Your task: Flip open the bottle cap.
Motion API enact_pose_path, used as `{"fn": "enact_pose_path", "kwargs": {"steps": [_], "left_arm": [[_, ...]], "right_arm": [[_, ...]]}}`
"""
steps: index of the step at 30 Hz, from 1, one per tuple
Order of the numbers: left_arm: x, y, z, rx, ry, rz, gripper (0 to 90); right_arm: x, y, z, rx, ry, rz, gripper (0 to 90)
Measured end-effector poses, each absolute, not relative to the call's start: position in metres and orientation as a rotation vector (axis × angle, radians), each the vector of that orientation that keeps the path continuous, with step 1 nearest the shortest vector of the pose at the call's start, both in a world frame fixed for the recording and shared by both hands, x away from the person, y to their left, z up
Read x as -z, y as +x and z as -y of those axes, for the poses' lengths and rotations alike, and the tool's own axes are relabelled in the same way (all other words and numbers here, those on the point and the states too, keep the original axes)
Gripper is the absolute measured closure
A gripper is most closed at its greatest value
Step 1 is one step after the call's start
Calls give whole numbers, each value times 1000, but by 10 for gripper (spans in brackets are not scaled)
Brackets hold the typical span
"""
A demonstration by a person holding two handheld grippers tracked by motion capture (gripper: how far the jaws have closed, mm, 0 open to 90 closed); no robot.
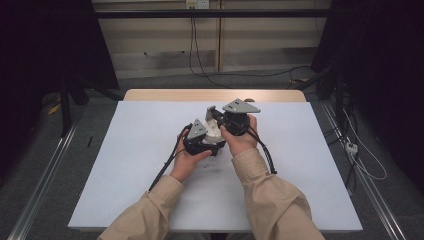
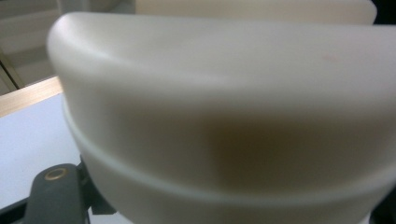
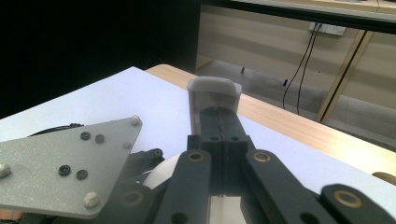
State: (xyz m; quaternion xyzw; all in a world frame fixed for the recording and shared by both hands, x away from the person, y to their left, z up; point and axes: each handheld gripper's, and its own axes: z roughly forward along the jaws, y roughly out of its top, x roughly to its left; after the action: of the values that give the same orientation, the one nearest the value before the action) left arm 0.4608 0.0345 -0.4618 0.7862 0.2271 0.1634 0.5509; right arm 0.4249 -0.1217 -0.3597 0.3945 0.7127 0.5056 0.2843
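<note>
Cream plastic piece (image 2: pixel 224 121) fills the left hand-held gripper (image 1: pixel 202 140) – grip unclear; right hand-held gripper (image 3: pixel 219 126) closed, above the tabletop (image 1: pixel 125 150).

A white-topped table (image 1: pixel 150 165) with a bare wooden edge (image 1: pixel 215 95) at twelve o'clock stands on grey carpet (image 1: pixel 100 115), a beige panelled wall (image 1: pixel 165 45) with dangling black cables (image 1: pixel 195 55) behind it, dark curtains (image 1: pixel 45 50) at nine and three o'clock
</note>
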Motion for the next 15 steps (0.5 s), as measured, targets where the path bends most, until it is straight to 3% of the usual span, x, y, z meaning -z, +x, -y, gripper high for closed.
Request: {"fn": "enact_pose_path", "kwargs": {"steps": [15], "left_arm": [[462,461,-35,-388,1863,-533,187]], "right_arm": [[360,431,120,-1344,1066,-1913,900]]}}
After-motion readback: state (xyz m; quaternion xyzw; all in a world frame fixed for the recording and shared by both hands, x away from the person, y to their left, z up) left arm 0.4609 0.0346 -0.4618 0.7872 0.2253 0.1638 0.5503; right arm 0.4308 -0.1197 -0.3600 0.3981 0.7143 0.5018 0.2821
